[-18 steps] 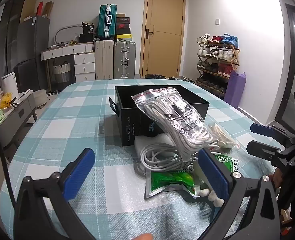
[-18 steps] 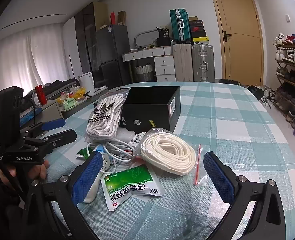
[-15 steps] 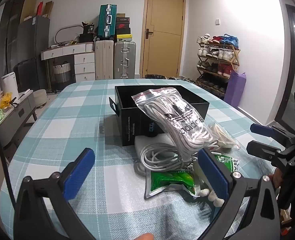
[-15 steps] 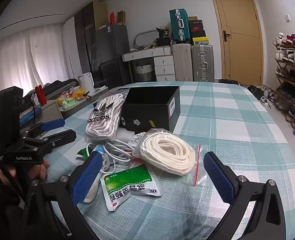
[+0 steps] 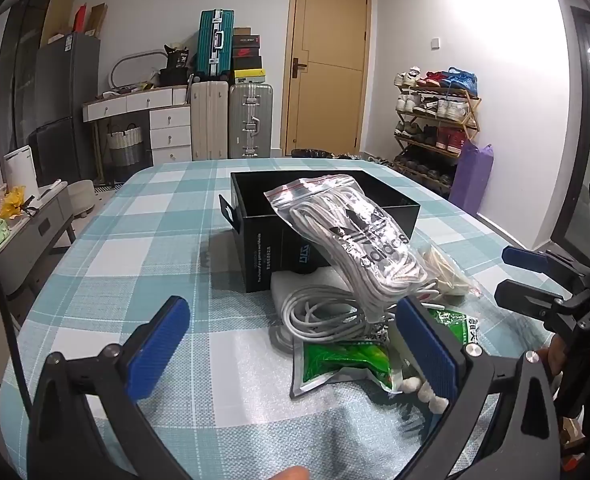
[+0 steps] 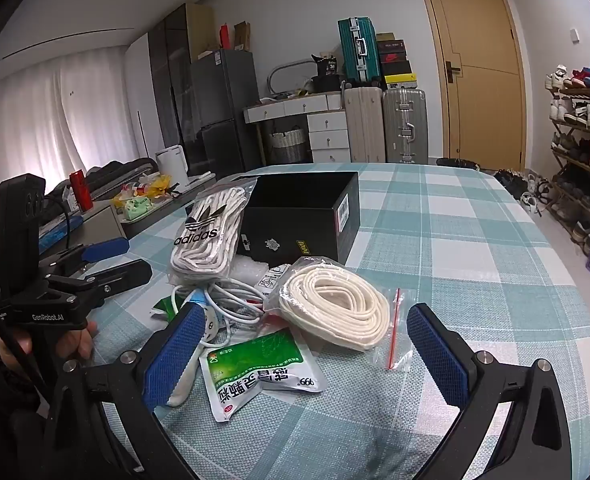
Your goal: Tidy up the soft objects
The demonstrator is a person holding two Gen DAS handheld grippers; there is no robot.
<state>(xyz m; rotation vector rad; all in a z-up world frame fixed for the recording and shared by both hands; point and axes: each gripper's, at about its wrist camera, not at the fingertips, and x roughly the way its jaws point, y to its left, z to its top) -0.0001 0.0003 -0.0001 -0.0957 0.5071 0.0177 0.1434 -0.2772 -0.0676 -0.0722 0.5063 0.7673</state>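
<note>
An open black box (image 5: 327,216) (image 6: 307,220) stands mid-table. A clear Adidas bag of white laces (image 5: 355,240) (image 6: 209,232) leans against it. In front lie a loose white cable (image 5: 319,312) (image 6: 231,300), a bagged coil of cream rope (image 6: 335,308) (image 5: 447,272) and a green-and-white sachet (image 6: 259,368) (image 5: 343,360). My left gripper (image 5: 295,352) is open and empty, low over the table just before the pile; it also shows in the right wrist view (image 6: 115,260). My right gripper (image 6: 307,356) is open and empty, with the sachet and rope between its fingers' line; it also shows in the left wrist view (image 5: 523,280).
The table wears a teal and white checked cloth (image 5: 135,248) (image 6: 475,240). Beyond it stand suitcases (image 5: 231,120), white drawers, a wooden door (image 5: 327,72) and a shoe rack (image 5: 435,120). A low grey cabinet with clutter (image 5: 11,216) sits left of the table.
</note>
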